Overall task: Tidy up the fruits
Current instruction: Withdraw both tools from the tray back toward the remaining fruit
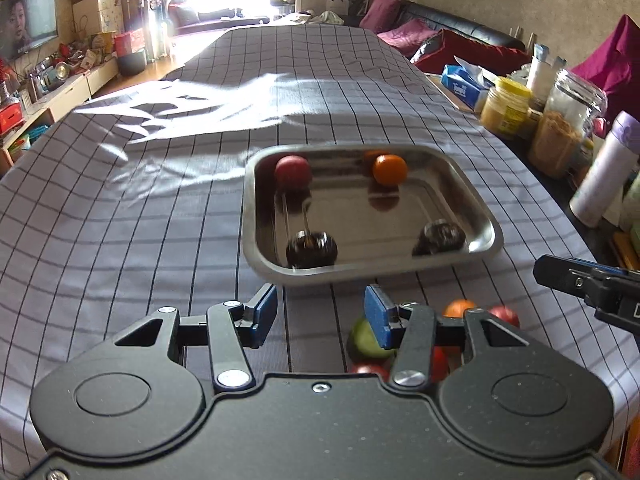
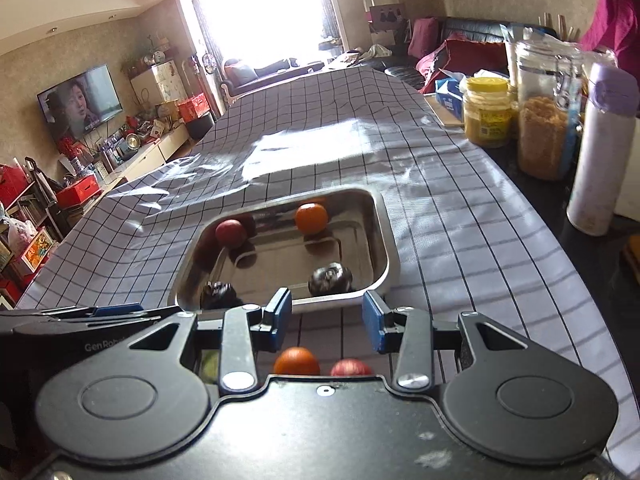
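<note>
A steel tray (image 1: 490,224) (image 2: 390,264) lies on the checked tablecloth. It holds a red fruit (image 1: 293,172) (image 2: 231,233), an orange (image 1: 390,169) (image 2: 311,218) and two dark fruits (image 1: 311,249) (image 1: 440,237) (image 2: 330,278). Loose fruit lies in front of the tray: a green one (image 1: 366,338), an orange (image 1: 458,307) (image 2: 297,361) and red ones (image 1: 505,314) (image 2: 351,367). My left gripper (image 1: 320,316) is open and empty, above the cloth just before the tray. My right gripper (image 2: 327,320) is open and empty, above the loose orange and red fruit. Its finger shows at the right edge of the left wrist view (image 1: 580,280).
Jars, a tissue box (image 1: 466,84) and a white-and-purple bottle (image 1: 604,172) (image 2: 600,148) stand along the table's right edge. A yellow-lidded jar (image 2: 486,112) and a glass jar (image 2: 546,116) are among them. A sofa is beyond, a TV at the left.
</note>
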The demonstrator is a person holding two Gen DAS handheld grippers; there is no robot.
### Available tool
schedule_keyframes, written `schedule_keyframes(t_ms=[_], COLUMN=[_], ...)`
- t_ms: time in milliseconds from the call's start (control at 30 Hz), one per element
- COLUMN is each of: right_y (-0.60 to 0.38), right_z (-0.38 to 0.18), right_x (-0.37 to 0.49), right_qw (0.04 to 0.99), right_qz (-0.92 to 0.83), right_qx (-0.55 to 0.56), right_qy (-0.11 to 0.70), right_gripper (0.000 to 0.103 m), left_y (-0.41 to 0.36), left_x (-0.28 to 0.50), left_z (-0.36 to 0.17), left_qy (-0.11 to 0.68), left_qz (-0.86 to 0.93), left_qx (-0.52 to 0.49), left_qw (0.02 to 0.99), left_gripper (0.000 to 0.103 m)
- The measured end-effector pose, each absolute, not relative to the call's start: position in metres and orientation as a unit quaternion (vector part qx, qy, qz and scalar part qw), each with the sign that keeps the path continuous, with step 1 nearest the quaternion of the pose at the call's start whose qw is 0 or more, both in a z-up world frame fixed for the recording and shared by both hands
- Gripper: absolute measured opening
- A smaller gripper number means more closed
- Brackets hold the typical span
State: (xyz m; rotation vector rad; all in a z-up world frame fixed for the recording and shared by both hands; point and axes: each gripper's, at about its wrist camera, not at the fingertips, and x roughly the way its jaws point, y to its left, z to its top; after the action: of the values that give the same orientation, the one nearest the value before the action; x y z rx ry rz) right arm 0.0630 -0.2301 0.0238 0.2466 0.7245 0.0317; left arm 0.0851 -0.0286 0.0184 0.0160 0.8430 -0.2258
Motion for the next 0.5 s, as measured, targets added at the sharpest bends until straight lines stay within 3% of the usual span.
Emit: schedule_keyframes(t_ms=[500], right_y=[-0.213], right_z=[-0.025], right_x=[0.012], right_qw=[0.912], right_qz=[0.014], right_qx=[0.116], right_qy=[0.393], right_gripper=[0.043], left_y=[-0.030], left_x=[0.042], left_z=[-0.009], left_qy=[0.428], left_qz=[-0.138], left_qx=[0.017], left_qw=[0.893], left_gripper=[0.055])
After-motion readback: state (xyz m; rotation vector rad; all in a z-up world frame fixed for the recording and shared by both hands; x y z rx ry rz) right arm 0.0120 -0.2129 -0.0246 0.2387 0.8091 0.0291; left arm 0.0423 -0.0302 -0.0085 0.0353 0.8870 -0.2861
